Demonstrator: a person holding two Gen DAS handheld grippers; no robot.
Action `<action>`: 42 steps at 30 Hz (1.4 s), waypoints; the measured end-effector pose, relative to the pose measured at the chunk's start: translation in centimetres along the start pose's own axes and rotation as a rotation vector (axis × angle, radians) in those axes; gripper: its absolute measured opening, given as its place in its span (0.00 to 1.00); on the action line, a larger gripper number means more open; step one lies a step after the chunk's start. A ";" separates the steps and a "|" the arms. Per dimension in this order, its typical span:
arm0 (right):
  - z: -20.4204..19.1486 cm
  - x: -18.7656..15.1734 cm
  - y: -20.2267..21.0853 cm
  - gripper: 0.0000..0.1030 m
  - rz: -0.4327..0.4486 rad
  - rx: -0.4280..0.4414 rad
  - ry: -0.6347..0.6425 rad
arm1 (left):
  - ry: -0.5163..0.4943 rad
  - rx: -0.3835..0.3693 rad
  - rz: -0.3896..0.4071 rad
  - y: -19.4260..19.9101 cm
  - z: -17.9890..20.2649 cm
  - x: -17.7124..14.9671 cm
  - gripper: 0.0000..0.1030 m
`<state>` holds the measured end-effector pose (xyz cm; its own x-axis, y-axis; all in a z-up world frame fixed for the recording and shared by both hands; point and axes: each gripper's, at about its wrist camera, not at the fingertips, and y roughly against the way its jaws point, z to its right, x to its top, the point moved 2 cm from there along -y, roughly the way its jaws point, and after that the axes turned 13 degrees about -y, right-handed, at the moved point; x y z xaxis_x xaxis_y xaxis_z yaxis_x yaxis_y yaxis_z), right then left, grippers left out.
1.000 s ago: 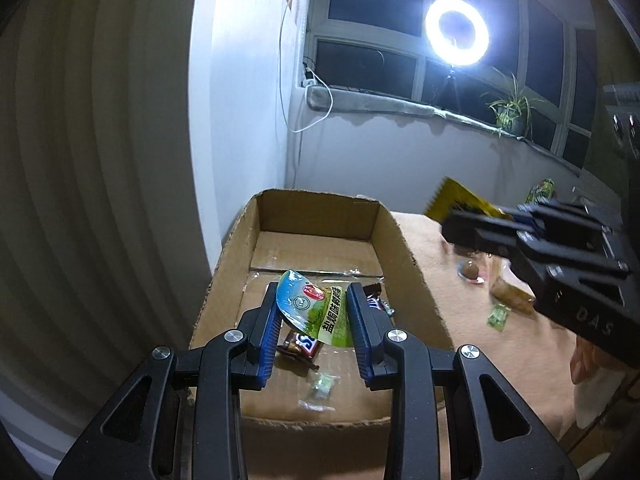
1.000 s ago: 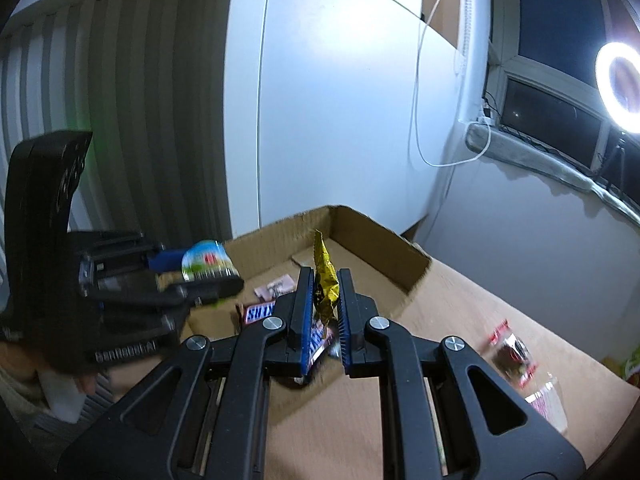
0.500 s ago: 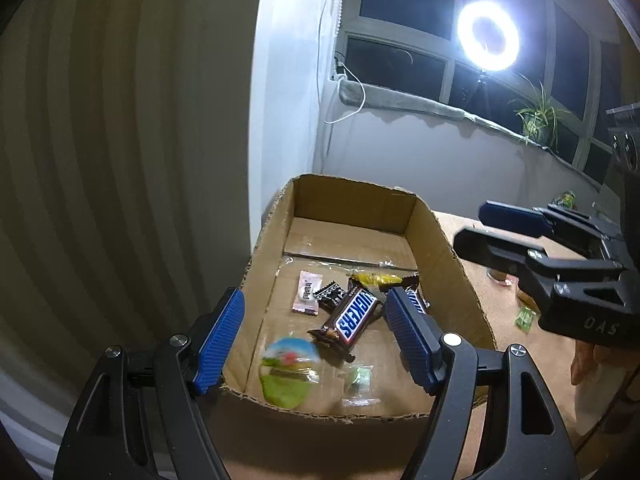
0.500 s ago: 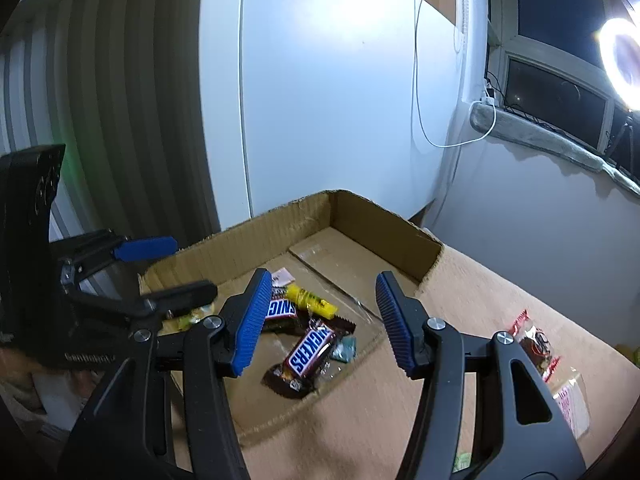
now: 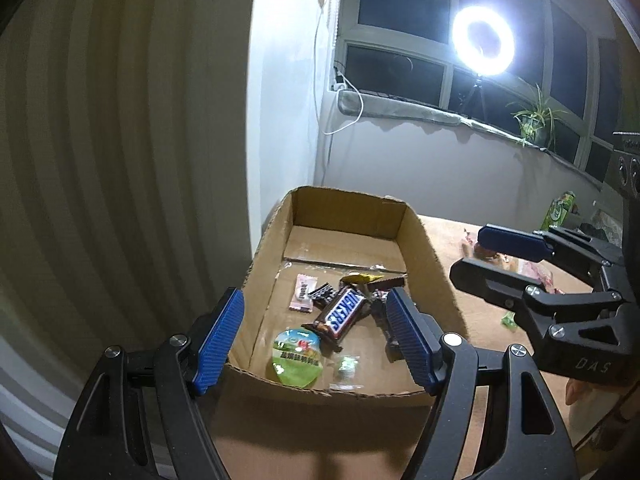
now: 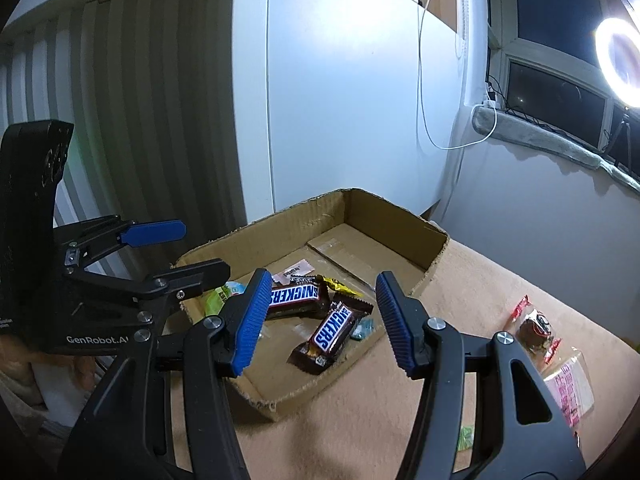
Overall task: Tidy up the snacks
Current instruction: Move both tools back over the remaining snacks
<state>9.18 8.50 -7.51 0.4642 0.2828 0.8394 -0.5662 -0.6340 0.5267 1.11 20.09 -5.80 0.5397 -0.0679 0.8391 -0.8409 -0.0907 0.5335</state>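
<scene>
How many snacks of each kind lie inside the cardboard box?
Snickers bars: 2
Small dark bar: 1
Yellow packet: 1
Pink sachet: 1
Green jelly cup: 1
Small clear-wrapped candy: 1
Total: 7

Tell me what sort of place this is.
Probably a room in a home set up for filming: a ring light on a tripod by a dark window, a potted plant on the sill, and a cloth-covered table holding a cardboard box of snacks.
</scene>
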 end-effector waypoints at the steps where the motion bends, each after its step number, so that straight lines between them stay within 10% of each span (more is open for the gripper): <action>1: 0.1 -0.1 0.3 0.55 0.003 -0.004 0.000 | -0.006 -0.001 0.001 0.1 0.3 0.1 0.71; 42: 23.1 -12.3 14.1 0.77 -0.019 -0.298 -0.511 | -0.350 -0.250 -0.172 -9.0 23.0 1.3 0.73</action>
<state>11.23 -20.53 -13.54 0.7037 -0.1372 0.6971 -0.6869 -0.3822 0.6182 10.25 -2.07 -11.95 0.6176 -0.4077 0.6726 -0.6983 0.1094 0.7074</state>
